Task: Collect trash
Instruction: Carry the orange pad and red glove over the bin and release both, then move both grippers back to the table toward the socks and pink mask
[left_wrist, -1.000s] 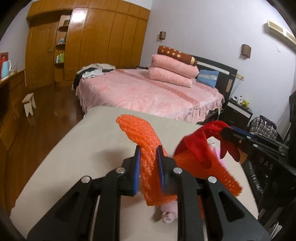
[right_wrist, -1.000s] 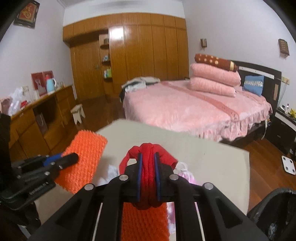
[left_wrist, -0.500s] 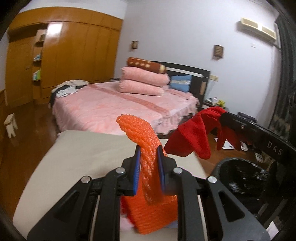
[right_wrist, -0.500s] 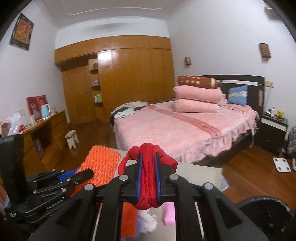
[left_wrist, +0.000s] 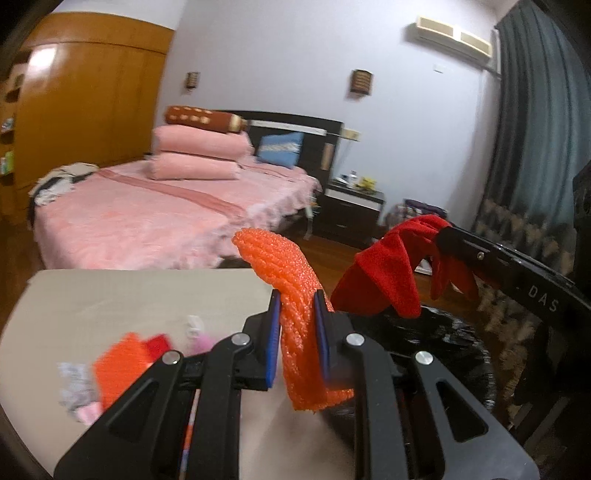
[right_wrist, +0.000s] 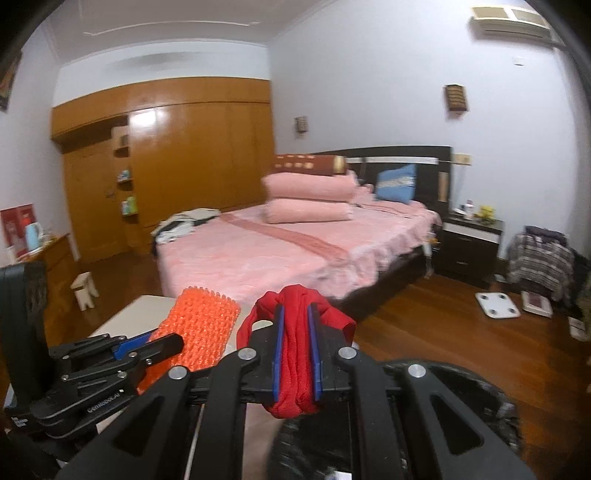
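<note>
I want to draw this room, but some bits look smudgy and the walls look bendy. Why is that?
Left wrist view: the table scraps and bed are smeared by motion blur, while the left gripper and orange foam net stay sharp. Right wrist view: the fisheye lens bends the walls, glare shines on the wardrobe, and the red cloth in the right gripper looks crisp.

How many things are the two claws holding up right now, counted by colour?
Orange: 1, the foam net in the left claw.
Red: 1, the cloth in the right claw.
Total: 2.
</note>
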